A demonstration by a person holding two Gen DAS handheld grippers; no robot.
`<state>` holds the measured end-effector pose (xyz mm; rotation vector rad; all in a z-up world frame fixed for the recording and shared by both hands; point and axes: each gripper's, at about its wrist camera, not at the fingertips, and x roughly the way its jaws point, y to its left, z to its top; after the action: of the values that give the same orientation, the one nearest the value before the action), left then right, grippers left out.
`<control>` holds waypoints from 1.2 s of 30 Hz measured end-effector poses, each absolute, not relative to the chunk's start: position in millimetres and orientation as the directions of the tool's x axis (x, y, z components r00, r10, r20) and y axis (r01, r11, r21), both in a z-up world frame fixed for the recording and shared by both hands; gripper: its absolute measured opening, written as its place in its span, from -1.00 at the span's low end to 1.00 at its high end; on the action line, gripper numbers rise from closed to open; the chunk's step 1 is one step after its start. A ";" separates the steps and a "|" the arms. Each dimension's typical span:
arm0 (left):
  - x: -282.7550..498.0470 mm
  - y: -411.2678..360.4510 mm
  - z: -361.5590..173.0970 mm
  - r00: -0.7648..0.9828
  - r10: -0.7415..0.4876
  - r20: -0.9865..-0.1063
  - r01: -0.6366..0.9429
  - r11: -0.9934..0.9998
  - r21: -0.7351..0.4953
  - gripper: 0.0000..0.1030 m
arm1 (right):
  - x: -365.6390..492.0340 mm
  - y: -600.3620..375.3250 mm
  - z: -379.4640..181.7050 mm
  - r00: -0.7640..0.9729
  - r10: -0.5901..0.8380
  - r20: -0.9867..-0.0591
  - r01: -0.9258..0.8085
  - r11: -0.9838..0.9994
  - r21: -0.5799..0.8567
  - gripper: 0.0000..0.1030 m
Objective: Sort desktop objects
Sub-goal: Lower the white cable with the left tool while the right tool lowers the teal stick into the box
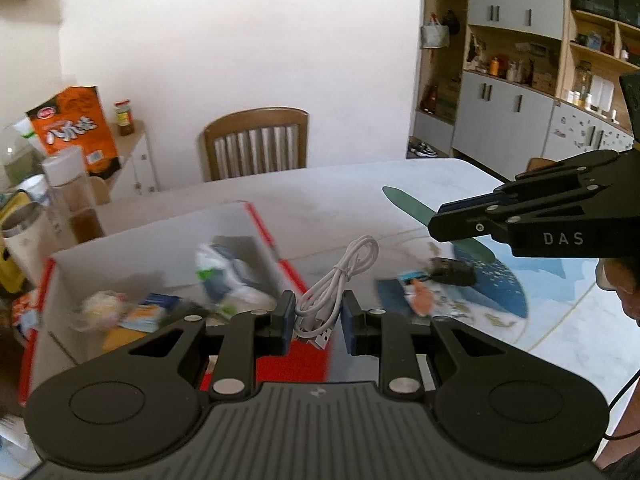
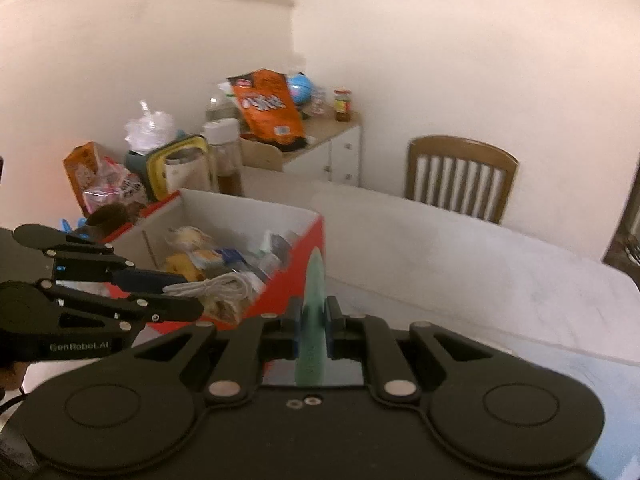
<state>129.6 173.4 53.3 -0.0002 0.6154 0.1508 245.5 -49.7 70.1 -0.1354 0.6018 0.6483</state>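
Observation:
My left gripper is shut on a coiled white USB cable and holds it above the near right corner of the red and white box. The right wrist view shows the cable at the box's near edge, between the left gripper's fingers. My right gripper is shut on a flat green oval object, held upright on edge, right of the box. In the left wrist view this green object sticks out of the right gripper. The box holds several packets and snacks.
A black adapter and a small card lie on the blue placemat on the white table. A wooden chair stands behind. Bottles, jars and an orange snack bag crowd the table's left end and the side cabinet.

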 end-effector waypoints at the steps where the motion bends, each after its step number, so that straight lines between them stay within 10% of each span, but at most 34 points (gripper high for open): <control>1: 127.8 179.9 55.7 0.806 0.150 -0.573 -0.148 0.988 0.050 -0.56 | 247.4 -43.3 72.1 0.630 0.535 -0.563 -0.613 0.787 0.061 -0.79; 36: 142.9 336.1 28.1 0.613 0.130 -0.780 -0.077 0.991 0.105 -0.56 | 313.0 95.8 48.4 0.419 0.600 -0.681 -0.784 0.617 0.062 -0.79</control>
<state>142.9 336.1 28.1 0.0636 0.9036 0.1194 313.0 95.8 48.4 -0.2848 0.7260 0.8828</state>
